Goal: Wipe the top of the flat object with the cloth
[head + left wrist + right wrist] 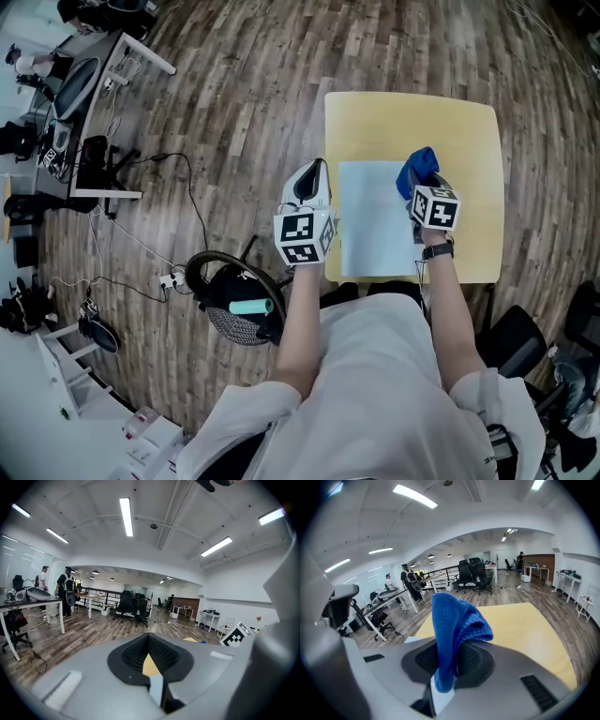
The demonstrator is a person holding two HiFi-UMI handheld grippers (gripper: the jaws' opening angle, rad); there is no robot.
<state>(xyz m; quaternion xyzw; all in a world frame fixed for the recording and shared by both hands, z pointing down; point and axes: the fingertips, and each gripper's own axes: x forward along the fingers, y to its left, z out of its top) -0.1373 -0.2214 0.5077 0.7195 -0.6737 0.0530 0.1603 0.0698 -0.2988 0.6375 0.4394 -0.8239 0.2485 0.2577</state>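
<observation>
A flat pale sheet (375, 217) lies on the yellow table (412, 117), towards its near edge. My right gripper (421, 185) hovers at the sheet's right edge, shut on a blue cloth (417, 170) that bunches up out of the jaws. The right gripper view shows the cloth (454, 620) standing up between the shut jaws (449, 663), with the table (525, 630) beyond and a sliver of the sheet (410, 638) at left. My left gripper (314, 176) hangs off the table's left edge beside the sheet. Its jaws (150, 657) are shut and hold nothing.
A black office chair (234, 300) with a teal item on it stands on the wooden floor to my left. Desks with equipment (94, 103) and trailing cables (178, 187) fill the far left. Another dark chair (511, 342) is at right. People stand by a distant desk (56, 595).
</observation>
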